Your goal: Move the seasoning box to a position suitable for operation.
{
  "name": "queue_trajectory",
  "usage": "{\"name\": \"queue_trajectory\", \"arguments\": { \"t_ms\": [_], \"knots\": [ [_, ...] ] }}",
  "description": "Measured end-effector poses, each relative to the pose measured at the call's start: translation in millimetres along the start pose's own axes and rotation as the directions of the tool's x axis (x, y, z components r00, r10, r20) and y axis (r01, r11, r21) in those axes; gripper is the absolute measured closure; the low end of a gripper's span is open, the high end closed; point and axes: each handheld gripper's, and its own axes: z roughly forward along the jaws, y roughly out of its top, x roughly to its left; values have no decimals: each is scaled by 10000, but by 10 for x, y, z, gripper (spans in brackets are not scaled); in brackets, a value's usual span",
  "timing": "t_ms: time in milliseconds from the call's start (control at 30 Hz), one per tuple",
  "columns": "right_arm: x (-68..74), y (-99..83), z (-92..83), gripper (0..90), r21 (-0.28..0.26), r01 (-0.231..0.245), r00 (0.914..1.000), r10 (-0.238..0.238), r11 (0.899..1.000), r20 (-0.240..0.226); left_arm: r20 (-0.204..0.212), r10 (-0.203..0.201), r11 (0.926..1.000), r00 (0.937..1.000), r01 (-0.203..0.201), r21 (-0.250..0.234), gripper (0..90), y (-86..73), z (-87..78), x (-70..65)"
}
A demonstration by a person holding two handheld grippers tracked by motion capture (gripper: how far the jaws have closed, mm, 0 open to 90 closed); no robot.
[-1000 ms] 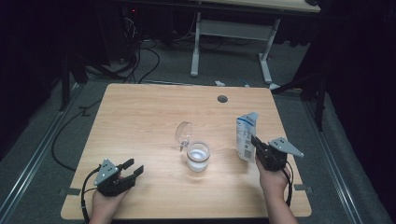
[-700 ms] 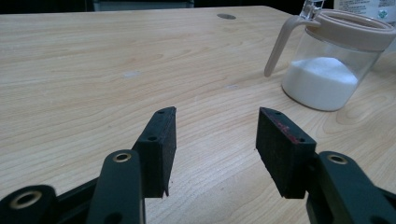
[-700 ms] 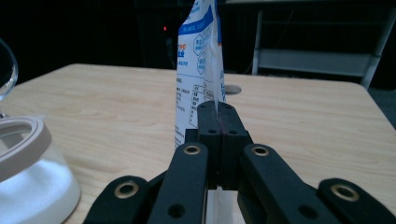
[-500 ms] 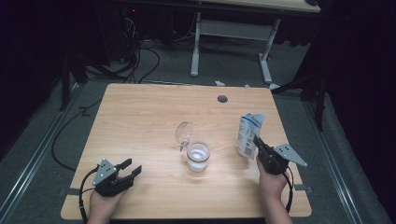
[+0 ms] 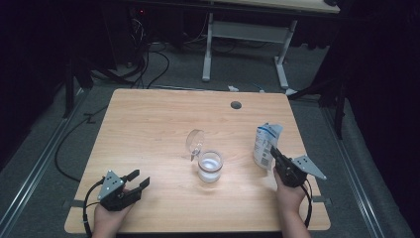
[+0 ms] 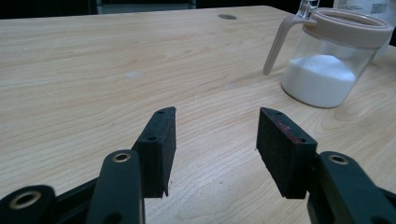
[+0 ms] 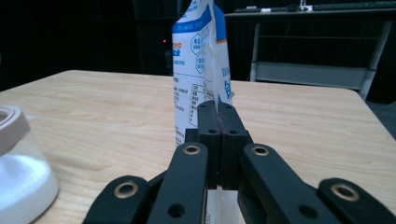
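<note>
Right tongs [image 5: 274, 153] clamped on the white-and-blue pouch [image 5: 265, 144], jaws pinched flat on its near edge; in the right gripper view the pads [image 7: 208, 140] meet with the thin film between them. Pouch stands upright, near the right edge of the bench [image 5: 148, 124], roughly midway front to back, with its bottom at or just over the bench surface; contact can't be told. Top of pouch looks open and a bit crumpled.

Left tongs [image 5: 136, 178] apart, nothing between the pads [image 6: 161, 149], resting low at the front left corner of the bench, pointed toward the jar.

Glass jar [image 5: 210, 166] sits near bench centre, slightly toward the front, about a third full of white powder [image 6: 320, 79]. Tan rim; its clear hinged lid [image 5: 194, 141] stands flipped up on the far-left side. Jar is well apart from the left tongs and near the pouch, not touching.

Round cable hole [image 5: 236, 105] close to the back edge.
</note>
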Motion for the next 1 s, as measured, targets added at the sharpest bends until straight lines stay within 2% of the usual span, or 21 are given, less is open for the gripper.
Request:
{"name": "queue_trajectory", "arguments": {
  "t_ms": [200,400,633,767,900,1000],
  "knots": [
    [33,-48,-76,899,118,164,9999,-165,9998,21,160,88,10000,9998,-89,13,477,-8,-25,9],
    [53,-78,-115,891,227,313,9994,-316,9993,119,206,-51,10000,9998,52,-47,476,-8,-36,33],
    [43,-104,-143,846,501,231,9995,-241,9985,180,202,-93,9999,9998,92,55,475,-19,-33,52],
    [39,-102,-149,775,615,166,9996,-180,9980,226,242,-91,9999,9997,89,81,475,-24,-23,56],
    [19,-101,-132,666,816,18,9998,-36,9967,217,352,-126,9999,9993,123,89,476,-22,-21,57],
    [26,-97,-126,599,867,82,9996,-107,9962,280,356,-126,9999,9993,123,84,477,-22,-19,53]
  ]
}}
